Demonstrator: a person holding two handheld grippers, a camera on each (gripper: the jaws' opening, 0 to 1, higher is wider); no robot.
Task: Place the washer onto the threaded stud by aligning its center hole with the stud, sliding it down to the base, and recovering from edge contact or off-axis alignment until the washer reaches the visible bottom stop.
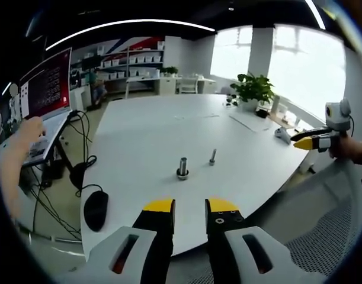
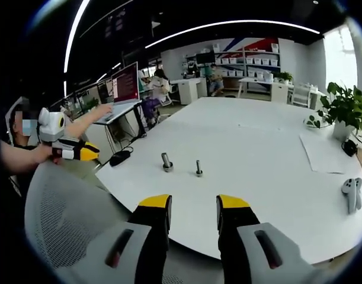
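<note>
Two small metal pieces stand upright on the white table point(image 1: 145, 136). The thicker threaded stud point(image 1: 182, 167) has a wider ring around its foot; I cannot tell whether that ring is the washer. A thinner bolt point(image 1: 212, 156) stands just to its right. In the right gripper view the stud point(image 2: 167, 161) and the bolt point(image 2: 199, 167) appear mid-table. My left gripper point(image 1: 191, 207) is open and holds nothing, short of the table's near edge. My right gripper point(image 2: 194, 204) is also open and bare. Each gripper shows in the other's view, the right one point(image 1: 314, 141) and the left one point(image 2: 80, 152).
A black mouse point(image 1: 96, 209) lies at the table's corner, beside a laptop point(image 1: 47, 94) with a person's hand point(image 1: 28, 131) on it. A potted plant point(image 2: 345, 105), paper point(image 2: 324, 152) and a grey controller point(image 2: 351, 194) sit on the far side. A mesh chair back point(image 2: 56, 219) is close below.
</note>
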